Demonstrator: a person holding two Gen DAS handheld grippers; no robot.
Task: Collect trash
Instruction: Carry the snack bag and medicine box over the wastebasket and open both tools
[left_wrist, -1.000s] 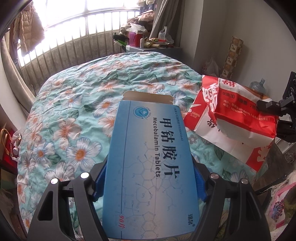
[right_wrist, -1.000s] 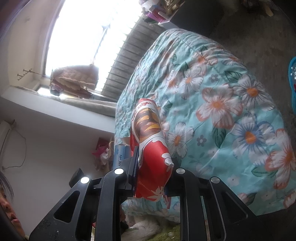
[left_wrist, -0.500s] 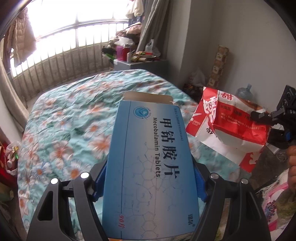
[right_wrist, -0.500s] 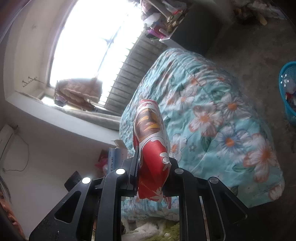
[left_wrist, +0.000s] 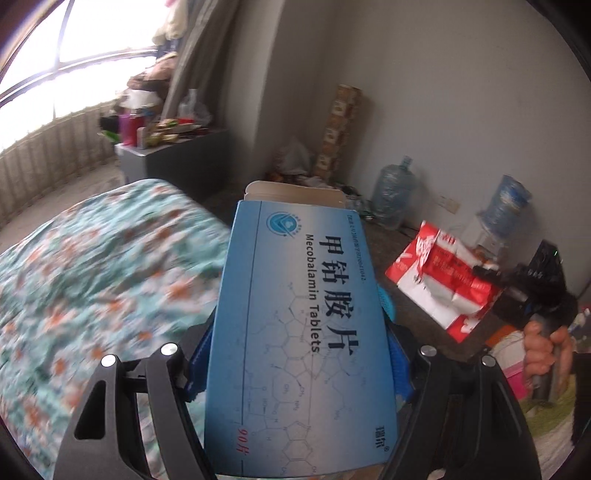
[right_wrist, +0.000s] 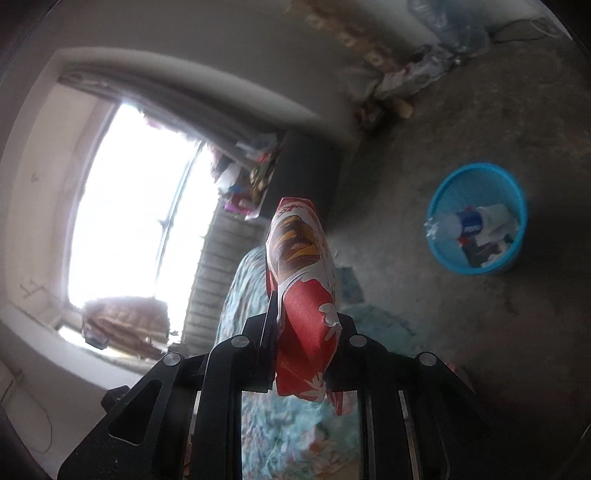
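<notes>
Both pieces of trash are being carried off the bed (left_wrist: 92, 266) — the left gripper (left_wrist: 299, 354) is clamping a blue tablet box (left_wrist: 303, 332), the right gripper (right_wrist: 304, 332) pinching a red wrapper (right_wrist: 306, 295). Next, I judge, both need releasing over the blue basket (right_wrist: 443, 206) on the floor.

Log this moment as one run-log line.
left hand-held gripper: grips pill box | right hand-held gripper: grips red wrapper | blue bin: on floor, holds trash

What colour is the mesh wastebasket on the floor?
Bright blue; the wastebasket shows best in the right wrist view.
</notes>
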